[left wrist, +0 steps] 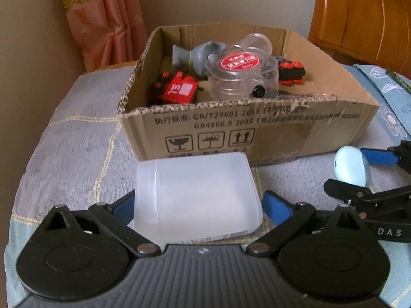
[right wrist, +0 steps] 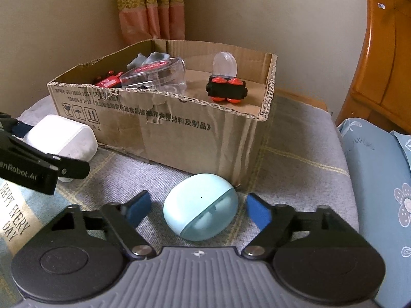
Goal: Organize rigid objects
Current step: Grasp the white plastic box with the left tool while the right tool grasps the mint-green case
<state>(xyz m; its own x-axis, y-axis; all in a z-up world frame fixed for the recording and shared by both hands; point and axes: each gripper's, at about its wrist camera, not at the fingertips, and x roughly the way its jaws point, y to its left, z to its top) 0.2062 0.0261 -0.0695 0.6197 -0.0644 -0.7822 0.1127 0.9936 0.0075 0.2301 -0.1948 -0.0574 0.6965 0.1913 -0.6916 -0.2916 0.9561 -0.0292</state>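
A cardboard box (left wrist: 282,133), already holding a red toy vehicle (left wrist: 177,91), a clear plastic case with a red label (left wrist: 241,77), a grey figure (left wrist: 203,54) and a black toy car with red wheels (right wrist: 227,91), is seen on a cloth-covered table (left wrist: 72,138), with two items left outside it. Just in front of the box's printed wall, a frosted white plastic container (left wrist: 197,197) is lying on its side between the spread fingers of the left claw (left wrist: 199,205); the blue pads (left wrist: 276,206) are seen flanking it on both sides, and no firm contact can be made out. Near the front right corner of the box, a pale blue oval case (right wrist: 201,210) is resting on the cloth, bracketed by the right claw (right wrist: 197,209), whose fingers are likewise held apart and clear of the case. The step in hand is judged to be the pick-up of these last two items, both claws being lined up but neither closed. The next move would call for each claw to be shut squarely across its item, the smooth rounded case being the likelier to slip, and then for each to be lifted over the torn front rim of the box and set down in the free space behind it.
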